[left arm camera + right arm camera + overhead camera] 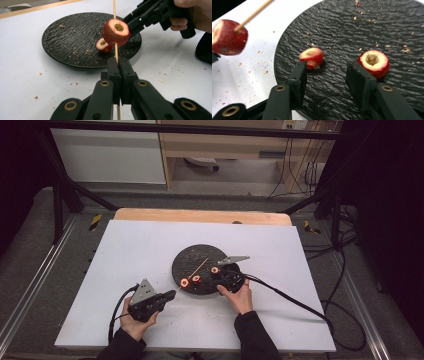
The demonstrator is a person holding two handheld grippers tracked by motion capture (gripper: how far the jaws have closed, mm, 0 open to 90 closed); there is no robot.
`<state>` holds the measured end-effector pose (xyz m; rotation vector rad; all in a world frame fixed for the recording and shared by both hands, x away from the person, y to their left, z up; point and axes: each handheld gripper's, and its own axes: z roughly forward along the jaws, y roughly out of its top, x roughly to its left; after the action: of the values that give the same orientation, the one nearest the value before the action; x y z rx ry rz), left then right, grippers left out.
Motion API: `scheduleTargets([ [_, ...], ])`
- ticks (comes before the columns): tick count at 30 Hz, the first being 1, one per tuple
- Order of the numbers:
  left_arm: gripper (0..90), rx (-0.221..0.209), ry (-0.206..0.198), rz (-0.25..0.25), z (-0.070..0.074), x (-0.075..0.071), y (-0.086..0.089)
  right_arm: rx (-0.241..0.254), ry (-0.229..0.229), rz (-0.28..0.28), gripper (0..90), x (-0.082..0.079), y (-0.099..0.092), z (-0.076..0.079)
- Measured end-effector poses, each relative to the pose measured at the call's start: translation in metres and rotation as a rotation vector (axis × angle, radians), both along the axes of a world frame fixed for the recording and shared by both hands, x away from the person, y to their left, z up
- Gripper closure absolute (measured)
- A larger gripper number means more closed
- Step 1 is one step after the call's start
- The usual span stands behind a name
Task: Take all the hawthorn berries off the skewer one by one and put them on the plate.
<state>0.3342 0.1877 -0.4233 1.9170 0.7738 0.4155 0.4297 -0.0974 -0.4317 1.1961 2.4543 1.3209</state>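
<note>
While the left gripper point(117, 66) clamps the skewer point(115, 51) steady, the right gripper point(325, 75), jaws apart and empty, should close squarely on the nearest fruit piece point(312, 57) on the plate point(352, 30).

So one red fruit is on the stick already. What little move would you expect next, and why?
Probably the right gripper eases forward and closes on the small fruit piece lying on the black plate. Its jaws stand open with nothing between them, just short of that piece, while the left gripper holds the skewer with one fruit threaded.

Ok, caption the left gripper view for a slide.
Left tongs shut on a wooden skewer carrying one cored red fruit, over a black plate holding another piece.
</note>
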Motion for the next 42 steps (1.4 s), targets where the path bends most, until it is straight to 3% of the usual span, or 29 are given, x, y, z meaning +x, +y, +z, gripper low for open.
scheduleTargets([
  [4, 88.4, -0.002, -0.001, -0.002, 0.001, -0.001, 0.000, 0.001, -0.029, -0.008, 44.7, -0.003, -0.004, 0.009],
  [10, 88.4, 0.000, -0.002, -0.007, 0.001, -0.001, -0.002, 0.015, -0.083, -0.003, 27.9, -0.015, -0.013, 0.025],
  [14, 88.4, 0.003, -0.001, -0.014, 0.000, -0.002, -0.004, 0.036, -0.084, 0.019, 17.4, -0.024, -0.017, 0.032],
  [21, 88.4, 0.009, 0.002, -0.027, -0.001, -0.004, -0.010, 0.059, -0.097, 0.030, 6.9, -0.038, -0.024, 0.035],
  [29, 88.4, 0.017, 0.005, -0.042, -0.003, -0.005, -0.019, 0.102, -0.078, 0.026, 4.4, -0.048, -0.029, 0.028],
  [42, 88.4, 0.031, 0.008, -0.081, -0.005, -0.009, -0.037, 0.113, -0.038, 0.039, 5.5, -0.054, -0.027, 0.014],
])
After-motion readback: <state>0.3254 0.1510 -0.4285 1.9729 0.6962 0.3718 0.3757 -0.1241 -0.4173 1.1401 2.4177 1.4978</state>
